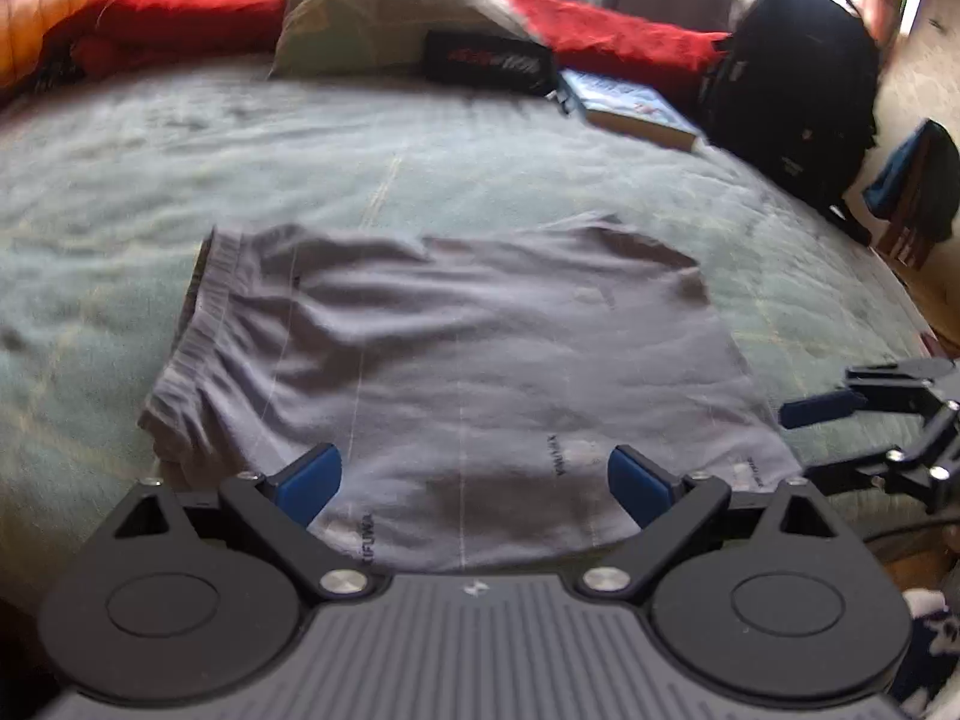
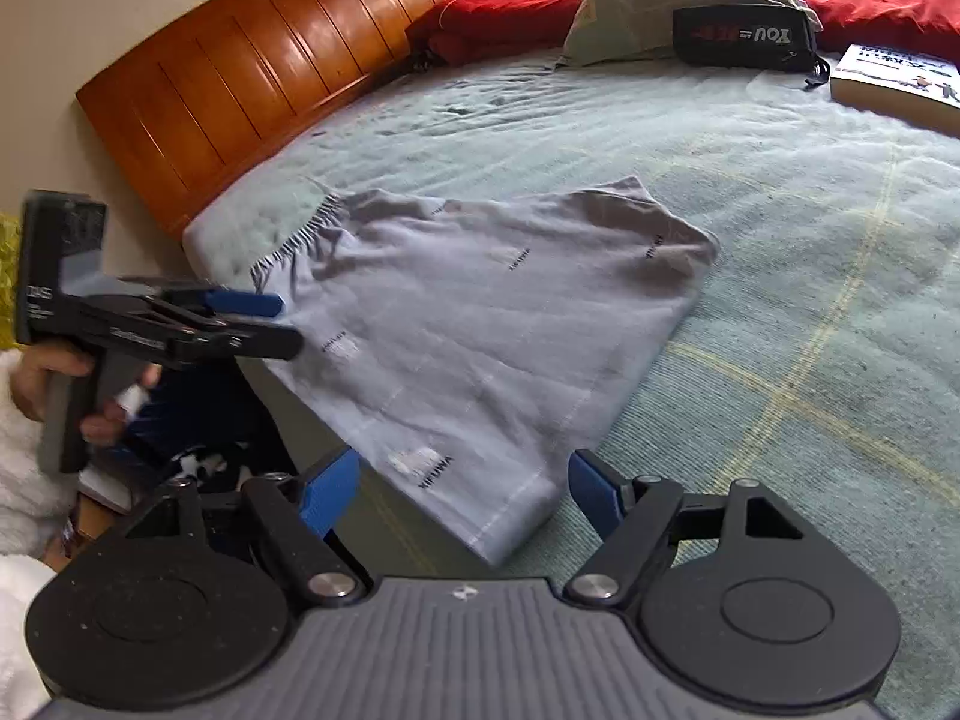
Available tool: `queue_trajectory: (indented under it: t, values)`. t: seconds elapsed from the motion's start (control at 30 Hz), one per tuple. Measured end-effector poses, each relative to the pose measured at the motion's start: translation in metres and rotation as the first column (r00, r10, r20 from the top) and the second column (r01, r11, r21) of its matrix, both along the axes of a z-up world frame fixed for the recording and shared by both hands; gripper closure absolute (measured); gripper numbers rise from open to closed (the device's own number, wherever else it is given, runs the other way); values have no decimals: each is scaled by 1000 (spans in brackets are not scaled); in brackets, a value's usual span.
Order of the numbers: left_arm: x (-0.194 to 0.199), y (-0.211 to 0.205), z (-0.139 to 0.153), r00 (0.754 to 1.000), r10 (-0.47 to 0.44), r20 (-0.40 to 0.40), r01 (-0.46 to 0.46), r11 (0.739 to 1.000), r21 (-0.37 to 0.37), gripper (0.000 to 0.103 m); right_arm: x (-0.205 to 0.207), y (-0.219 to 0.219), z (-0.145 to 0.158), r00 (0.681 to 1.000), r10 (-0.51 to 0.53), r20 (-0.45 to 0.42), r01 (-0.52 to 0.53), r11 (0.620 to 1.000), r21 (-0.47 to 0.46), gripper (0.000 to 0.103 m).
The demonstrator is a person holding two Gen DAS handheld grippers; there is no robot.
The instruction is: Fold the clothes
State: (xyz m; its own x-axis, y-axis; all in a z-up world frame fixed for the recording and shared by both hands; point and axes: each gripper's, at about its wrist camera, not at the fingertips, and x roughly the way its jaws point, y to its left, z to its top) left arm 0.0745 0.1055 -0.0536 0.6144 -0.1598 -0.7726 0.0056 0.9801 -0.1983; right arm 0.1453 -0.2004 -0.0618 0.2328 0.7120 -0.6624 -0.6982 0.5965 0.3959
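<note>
grey shorts (image 1: 456, 372) laid flat on bed (image 1: 90, 192), near its front edge.
left hand-held gripper (image 1: 474, 483) and right hand-held gripper (image 2: 465, 489) are held wide open, nothing gripped.

Both grippers are black with blue finger pads (image 1: 312, 480) and silver screws. Ribbed grey body, fluffy white sleeve (image 2: 24, 498).
</note>
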Motion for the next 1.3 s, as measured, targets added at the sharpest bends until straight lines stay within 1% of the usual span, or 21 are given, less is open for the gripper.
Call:
queue_trajectory:
  t: [0.03, 0.07, 0.17, 0.23, 0.33, 0.4, 0.47, 0.5, 0.53, 0.63, 0.73, 0.9, 1.1, 1.2, 1.3]
  values:
    - [2, 2, -5, 1000, 12, -19, -12, 1000, -8, 8, 0, 0, -1, 1000, -4, -3, 4, 1000, -2, 21]
    - [2, 3, -5, 1000, 15, -20, -16, 1000, -11, 8, 1, -1, -2, 1000, -8, -8, 8, 1000, -8, 21]
    - [-1, 2, 3, 1000, 14, 0, -14, 1000, -11, 8, 5, -6, -4, 999, -27, -29, 27, 1000, -9, 21]
    - [-2, -1, 12, 1000, 3, 30, -3, 1000, -4, 8, 8, -10, -1, 998, -46, -39, 47, 999, 12, 21]
    - [3, -1, 14, 999, -3, 35, 3, 1000, -1, 8, 11, -12, 4, 997, -67, -48, 70, 996, 57, 21]
    - [6, 1, 7, 1000, 5, -3, -5, 1000, 1, 8, 13, -10, 9, 997, -69, -43, 72, 994, 80, 19]
    - [10, 3, 0, 999, 14, -47, -14, 1000, 3, 8, 14, -5, 12, 998, -63, -31, 65, 994, 83, 18]
    - [10, 3, 1, 999, 8, -46, -7, 1000, 8, 8, 14, -3, 14, 998, -59, -25, 61, 995, 83, 18]
    - [10, 3, 5, 999, 1, -40, 0, 1000, 16, 8, 15, -1, 15, 998, -56, -19, 57, 995, 82, 17]
    - [16, 3, 25, 1000, -13, 29, 11, 998, 66, 8, 18, 6, 15, 999, -46, -14, 47, 995, 83, 15]
    - [34, 7, 38, 998, -5, 66, 1, 998, 68, 8, 22, 14, 11, 998, -51, -21, 52, 996, 69, 13]
    - [68, 12, 21, 999, 17, 41, -21, 995, 95, 8, 26, 26, 2, 997, -63, -43, 64, 998, 17, 13]
    - [108, 17, -1, 999, 45, 7, -46, 990, 131, 8, 26, 25, -1, 997, -62, -51, 63, 998, 21, 13]
    - [116, 23, -8, 998, 63, 15, -64, 991, 120, 8, 27, 23, -2, 996, -62, -56, 64, 998, 27, 13]
    - [116, 20, -5, 998, 67, 18, -68, 989, 129, 8, 26, 21, -2, 996, -64, -60, 66, 997, 31, 13]
